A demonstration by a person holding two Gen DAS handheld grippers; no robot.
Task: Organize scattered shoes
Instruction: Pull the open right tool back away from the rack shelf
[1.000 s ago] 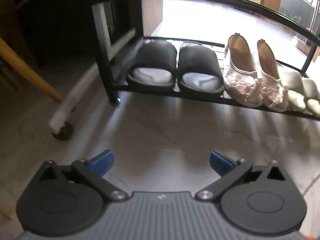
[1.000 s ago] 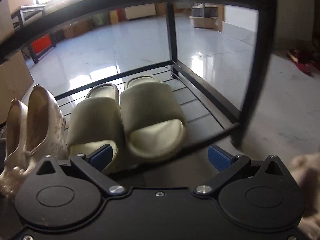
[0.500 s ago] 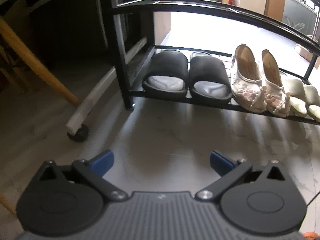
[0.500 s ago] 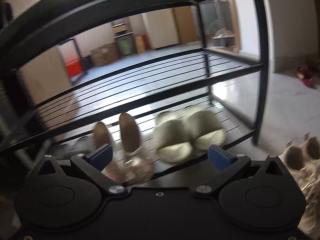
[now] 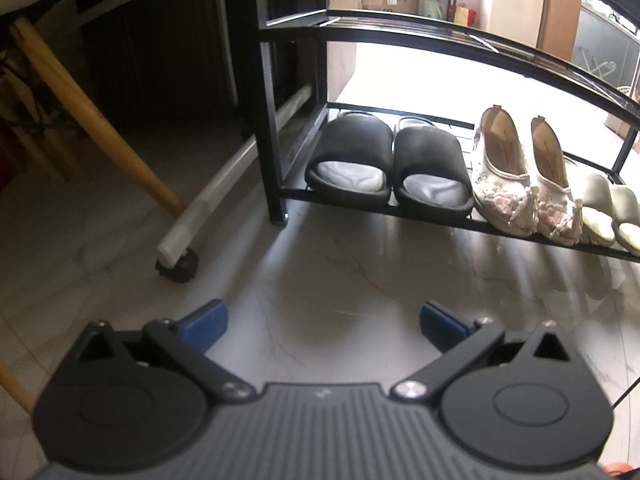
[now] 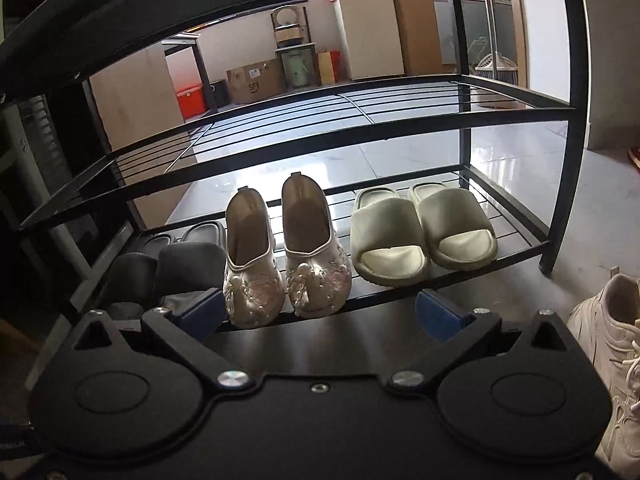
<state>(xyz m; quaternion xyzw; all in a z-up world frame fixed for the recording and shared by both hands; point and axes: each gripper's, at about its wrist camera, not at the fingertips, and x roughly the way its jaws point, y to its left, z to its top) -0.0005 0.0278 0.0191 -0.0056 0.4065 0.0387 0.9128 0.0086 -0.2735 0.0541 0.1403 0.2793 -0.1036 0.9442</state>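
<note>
Hovering wide open and empty, the left gripper (image 5: 323, 326) and right gripper (image 6: 318, 312) face the shoe rack (image 6: 320, 120). Black slides (image 5: 386, 166), embroidered flats (image 6: 286, 256) and cream slides (image 6: 424, 234) line its bottom shelf; a white sneaker (image 6: 612, 360) sits on the floor beside it.

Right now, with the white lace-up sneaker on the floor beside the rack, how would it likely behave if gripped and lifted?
The white lace-up sneaker looks chunky-soled, so it probably keeps its shape and may hang sole-heavy. Its soft-looking padded collar would likely compress under the fingers. The loose laces could dangle or snag.
</note>
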